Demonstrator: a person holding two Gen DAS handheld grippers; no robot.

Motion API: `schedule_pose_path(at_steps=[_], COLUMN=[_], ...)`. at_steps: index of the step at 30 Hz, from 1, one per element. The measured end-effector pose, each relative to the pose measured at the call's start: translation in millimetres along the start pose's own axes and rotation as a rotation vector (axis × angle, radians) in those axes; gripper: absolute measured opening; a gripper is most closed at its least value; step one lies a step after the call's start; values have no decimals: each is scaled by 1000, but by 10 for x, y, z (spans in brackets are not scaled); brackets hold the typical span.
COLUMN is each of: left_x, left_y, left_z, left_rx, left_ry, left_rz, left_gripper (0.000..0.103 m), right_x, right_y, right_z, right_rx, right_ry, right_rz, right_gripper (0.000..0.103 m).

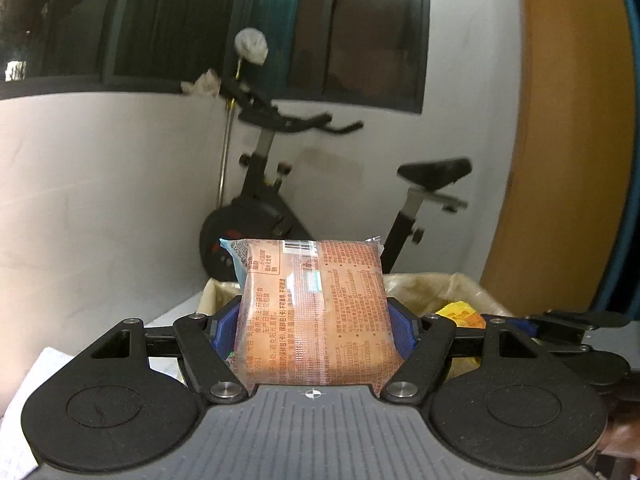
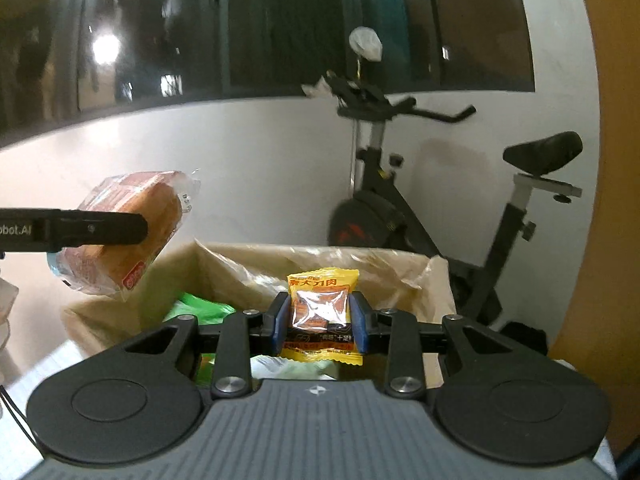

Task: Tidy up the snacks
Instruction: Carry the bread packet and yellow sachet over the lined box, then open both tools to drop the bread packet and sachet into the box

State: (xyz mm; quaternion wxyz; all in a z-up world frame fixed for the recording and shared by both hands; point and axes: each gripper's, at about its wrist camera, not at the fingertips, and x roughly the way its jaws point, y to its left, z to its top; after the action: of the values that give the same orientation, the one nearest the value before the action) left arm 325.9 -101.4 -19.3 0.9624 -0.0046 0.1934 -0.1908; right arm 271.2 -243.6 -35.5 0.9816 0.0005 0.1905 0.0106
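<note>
The left hand-held gripper [image 1: 314, 330] is squeezing a bread pack [image 1: 312, 312] between its blue pads, and the right hand-held gripper [image 2: 320, 326] is pinching a small yellow snack packet [image 2: 322, 312] the same way. Both snacks are up in the air. Just past and below the two grippers sits a box [image 2: 440, 280] lined with a crinkly bag [image 2: 256, 268], with green packets [image 2: 200, 308] already inside. This looks like the carrying step. Next, each snack likely needs to go over the box, come down low, and be let go gently. An exercise bike [image 2: 400, 208] stands behind.
</note>
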Motion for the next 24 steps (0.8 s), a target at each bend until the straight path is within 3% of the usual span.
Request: schedule_pose_path(at_steps=[8,10,12,14,24], left_x=[121,106,18,-32,-532], left_y=[171,184,191,185,299], left_z=[-123,-119,-122,-97,-58], left_rx=[7,21,26,38,37], left_ry=[83,75,63,47,-37], left_rz=[-9,-1,-1,-11,-3], left_gripper=[77,88,92,92,92], right_x=[225,194,161,120,-268], right_y=[-50,-50,-54,-71,-40], right_z=[-101,-128,-134,-127,-131], right_rx=[-26,-31,-29,-2,50], right_ry=[96,90,84,74,2], right_rz=[-69,-66,-69,-64,8], right_gripper=[36,38,42,53,54])
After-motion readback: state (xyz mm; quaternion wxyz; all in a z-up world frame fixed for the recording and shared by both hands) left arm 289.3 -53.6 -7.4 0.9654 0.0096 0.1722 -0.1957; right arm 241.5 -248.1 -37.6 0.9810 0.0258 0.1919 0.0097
